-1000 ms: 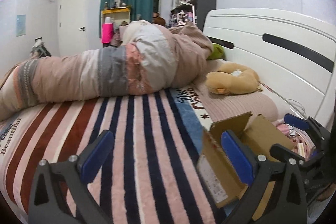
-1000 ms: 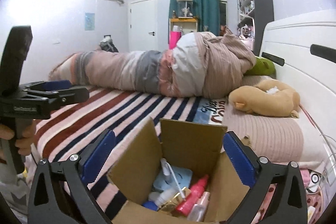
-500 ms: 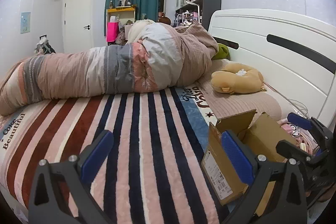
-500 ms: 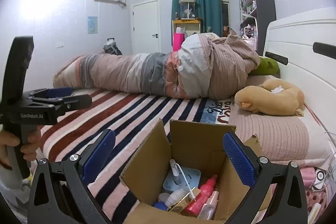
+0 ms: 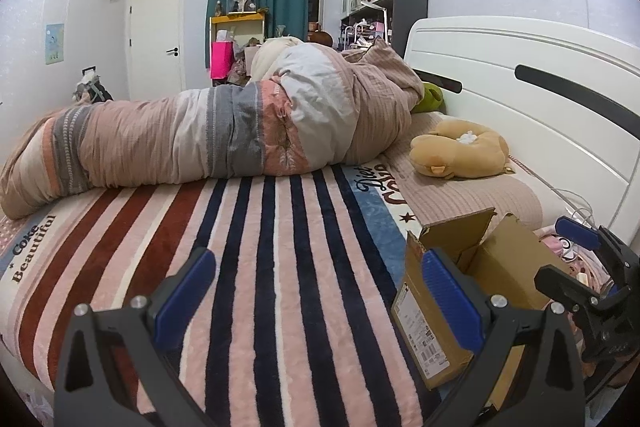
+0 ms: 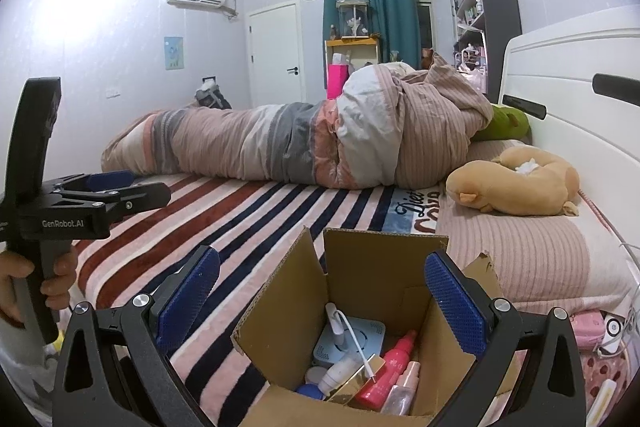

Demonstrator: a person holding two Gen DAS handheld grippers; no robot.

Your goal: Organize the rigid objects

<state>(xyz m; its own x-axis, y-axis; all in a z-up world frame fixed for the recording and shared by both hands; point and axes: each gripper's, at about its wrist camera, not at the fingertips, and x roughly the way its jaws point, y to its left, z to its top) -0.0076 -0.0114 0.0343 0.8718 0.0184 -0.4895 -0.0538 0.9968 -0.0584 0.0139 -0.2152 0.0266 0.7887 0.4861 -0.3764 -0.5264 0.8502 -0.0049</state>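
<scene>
An open cardboard box (image 6: 372, 267) stands on the striped bedspread (image 6: 256, 215). It holds a red spray bottle (image 6: 386, 363), a white bottle (image 6: 340, 373), a clear bottle (image 6: 402, 393), a gold packet (image 6: 360, 383) and a pale blue device (image 6: 354, 339) with a white cable. My right gripper (image 6: 320, 295) hovers open just above the box with nothing between its fingers. In the left wrist view the box (image 5: 428, 311) sits at the lower right, by my open, empty left gripper (image 5: 318, 287). A hand (image 6: 24, 279) holds the left gripper (image 6: 136, 187).
A rolled quilt (image 5: 224, 131) lies across the far side of the bed. A tan plush toy (image 5: 460, 151) and a green one (image 6: 504, 123) lie by the white headboard (image 5: 520, 99). Pink oddments and cables (image 6: 600, 327) sit right of the box.
Both views have levelled out and drawn back a little from the bed. Both grippers stay open, and the box and its contents have not moved.
</scene>
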